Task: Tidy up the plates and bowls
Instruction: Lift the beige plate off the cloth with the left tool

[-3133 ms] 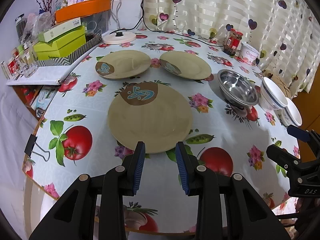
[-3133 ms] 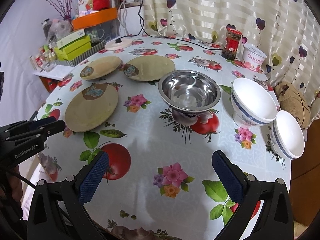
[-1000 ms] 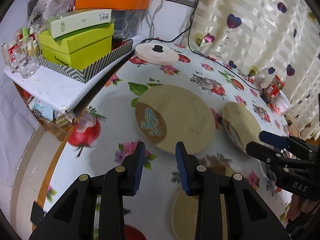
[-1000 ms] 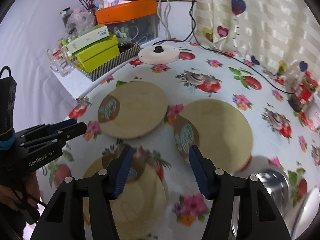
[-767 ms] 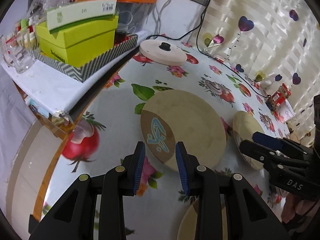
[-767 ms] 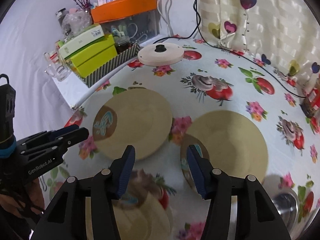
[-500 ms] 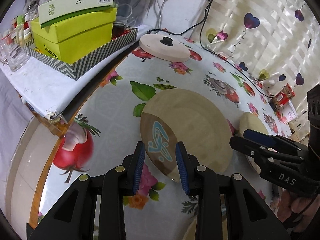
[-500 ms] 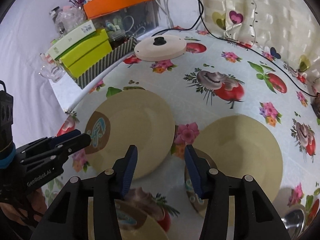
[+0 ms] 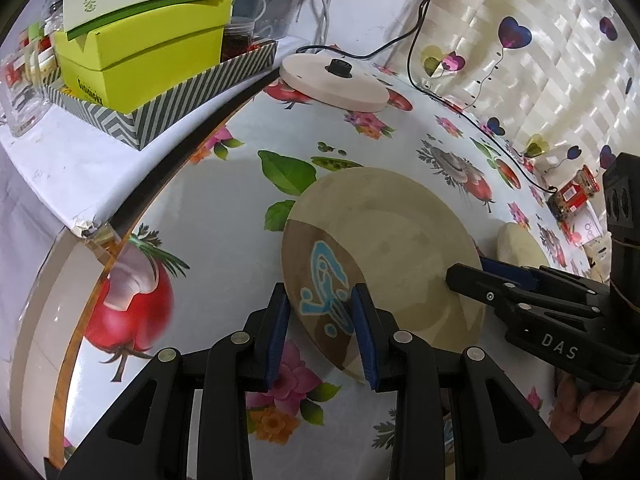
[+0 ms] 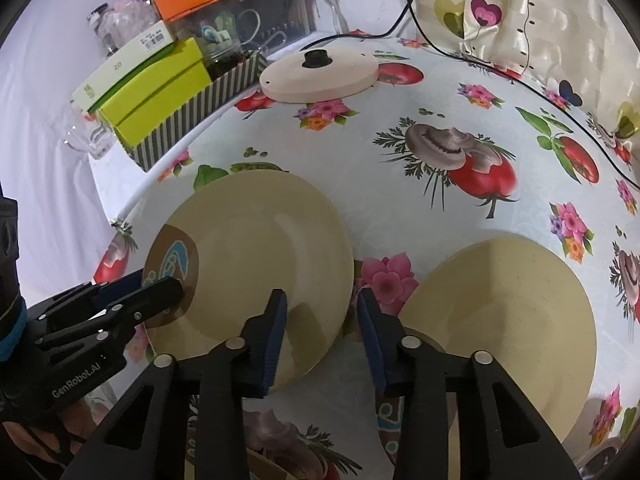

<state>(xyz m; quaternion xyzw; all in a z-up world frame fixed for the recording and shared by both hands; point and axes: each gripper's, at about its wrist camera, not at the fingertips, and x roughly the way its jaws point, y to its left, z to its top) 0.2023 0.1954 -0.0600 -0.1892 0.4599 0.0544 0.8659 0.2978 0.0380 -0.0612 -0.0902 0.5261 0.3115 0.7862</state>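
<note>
Left wrist view: a round, matte beige plate [image 9: 384,248] with a brown patch and a blue swirl lies flat on the glossy tablecloth [image 9: 224,208] printed with tomatoes, flowers and mushrooms. The left gripper [image 9: 320,332], angled steeply down, straddles the plate's near rim at the brown patch; its ribbed blue pads stand a narrow gap apart, and whether they touch the rim I cannot tell. The right gripper [image 9: 468,276] reaches in from the right, its black finger lying over the plate's right edge, held by a hand [image 9: 592,408] at the lower right. A second beige plate [image 9: 520,244] peeks out behind it. Further back sit a flat round cream lid [image 9: 332,84] with a black knob and two lime-green boxes [image 9: 152,52] in a striped tray.

Right wrist view: the right gripper [image 10: 322,340] points steeply down, its jaws having just been closing, partly open now. The left pad hangs over the first plate's [image 10: 256,256] surface and the right pad stands off its edge, so the rim sits between them ungripped. The second plate [image 10: 508,320] lies just beside, to the right. A third plate's [image 10: 280,468] rim shows at the bottom. The left gripper [image 10: 160,284] meets the first plate's brown patch.
</note>
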